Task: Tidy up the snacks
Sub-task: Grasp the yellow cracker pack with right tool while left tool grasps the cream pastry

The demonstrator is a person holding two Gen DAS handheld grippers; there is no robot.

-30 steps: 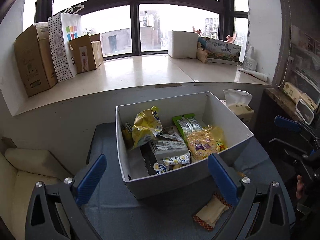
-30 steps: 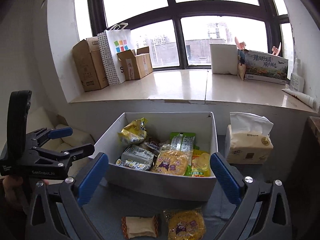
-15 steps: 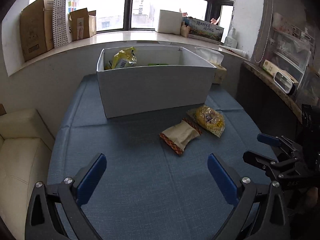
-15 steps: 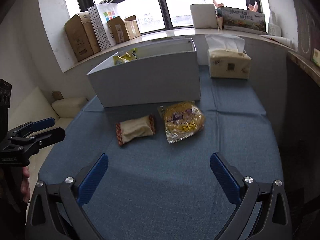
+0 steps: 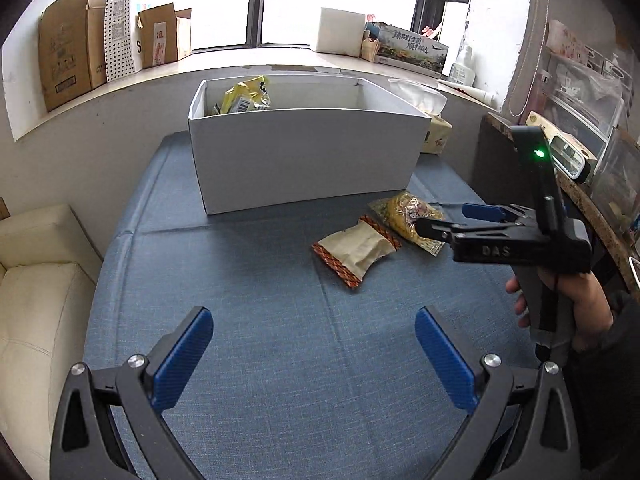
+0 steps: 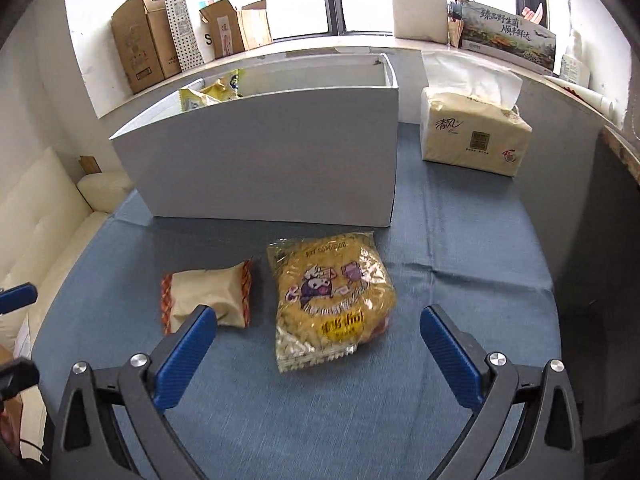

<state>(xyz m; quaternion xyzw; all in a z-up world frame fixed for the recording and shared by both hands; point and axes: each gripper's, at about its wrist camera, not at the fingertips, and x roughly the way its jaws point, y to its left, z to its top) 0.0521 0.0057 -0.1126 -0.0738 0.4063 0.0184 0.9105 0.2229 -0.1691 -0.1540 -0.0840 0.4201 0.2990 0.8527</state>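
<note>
A white box [image 5: 304,160] [image 6: 272,156] with snack packs inside stands at the back of the blue table [image 5: 280,360]. In front of it lie a beige pack with orange-red ends [image 5: 356,250] [image 6: 208,296] and a yellow noodle snack bag [image 5: 408,216] [image 6: 332,296]. My right gripper [image 6: 318,344] is open low over the table, its fingers straddling the near end of the yellow bag. In the left wrist view the right gripper [image 5: 440,220] reaches in from the right. My left gripper [image 5: 314,354] is open over bare table, well short of both packs.
A tissue pack [image 6: 472,132] stands right of the box. Cardboard boxes [image 5: 68,60] and a paper bag line the window sill. A cream sofa [image 5: 36,280] borders the table on the left, a dark counter [image 5: 580,200] on the right.
Both grippers have dropped from above the box to low over the table. The right gripper has closed in on the yellow bag; the left pulled back toward the near side.
</note>
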